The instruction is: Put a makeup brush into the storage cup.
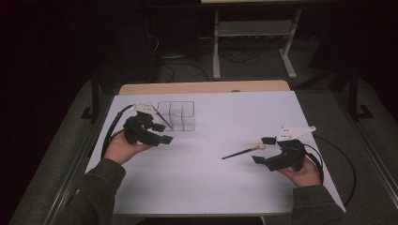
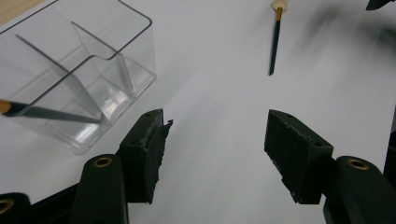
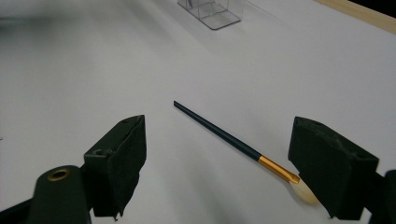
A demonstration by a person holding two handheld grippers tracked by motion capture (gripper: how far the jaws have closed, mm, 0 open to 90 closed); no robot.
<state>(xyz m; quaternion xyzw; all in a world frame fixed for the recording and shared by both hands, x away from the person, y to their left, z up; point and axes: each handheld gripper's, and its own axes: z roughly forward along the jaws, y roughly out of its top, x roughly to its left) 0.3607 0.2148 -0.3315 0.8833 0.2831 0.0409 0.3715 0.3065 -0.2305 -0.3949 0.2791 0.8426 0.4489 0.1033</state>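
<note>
White table (image 1: 202,178), one clear organizer (image 1: 176,116), two brushes (image 1: 243,152), both tongs (image 1: 164,133) apart, empty.

Dim room, lit desk.
A white-topped desk (image 1: 225,187) stood on grey floor (image 1: 253,65); a metal frame (image 1: 253,28) stood behind.

Two brushes: one brush (image 1: 241,152) lying flat on the white table (image 1: 211,178), a second brush (image 2: 46,113) leaning inside the organizer; one clear organizer (image 1: 177,116), divided into three compartments as far as can be told; two grippers, the left gripper (image 1: 160,132) and the right gripper (image 1: 263,150), each with two black fingers (image 3: 119,163).
</note>
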